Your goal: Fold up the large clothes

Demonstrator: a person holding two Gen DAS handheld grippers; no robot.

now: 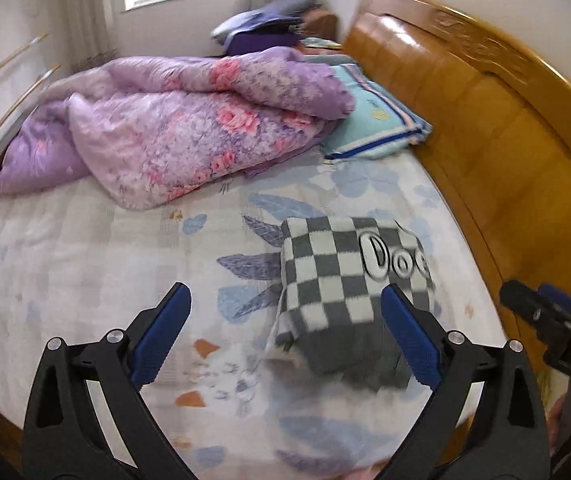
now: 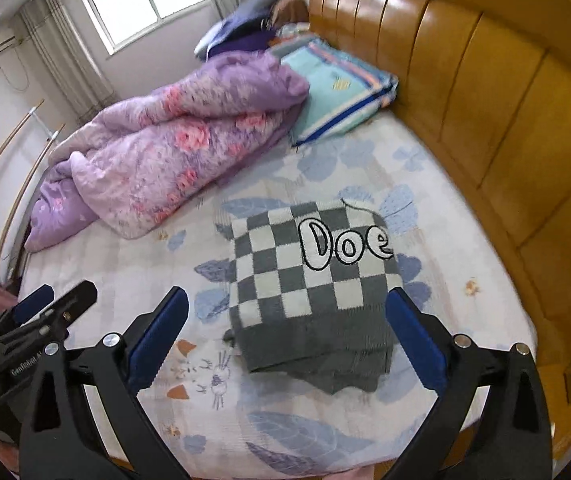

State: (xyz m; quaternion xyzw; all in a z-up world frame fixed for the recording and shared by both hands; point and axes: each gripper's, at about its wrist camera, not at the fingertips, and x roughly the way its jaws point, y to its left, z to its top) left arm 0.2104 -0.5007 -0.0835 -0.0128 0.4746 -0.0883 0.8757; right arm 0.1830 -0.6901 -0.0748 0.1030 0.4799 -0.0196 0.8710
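Already the checkered sweater (image 2: pixel 313 280) lies as a compact folded bundle on the floral bedsheet (image 2: pixel 133 264), not far from the wooden headboard (image 2: pixel 505 128), with its lettered face up and its plain grey hem edge turned toward the cameras. Both tools hang above it, tilted downward and clear of the cloth. The right gripper (image 2: pixel 287 312) has its blue-padded fingers (image 2: pixel 161 336) spread wide with nothing between them, and the bundle sits almost squarely ahead of it, centred in the gap when seen from the right wrist. The left gripper (image 1: pixel 287 308) is likewise spread wide and empty, but from its wrist the sweater (image 1: pixel 349 284) lies off toward its right finger, so the right hand looks the better placed of the two for any further touch. The bundle's longer side appears to run away from the fingers toward the headboard, though the fisheye curve makes that hard to judge firmly. A purple floral quilt (image 2: pixel 173 160) and a striped pillow (image 2: pixel 341 88) lie well apart from it, farther up the bed. By the look of it, the folding of this garment is finished or nearly so.
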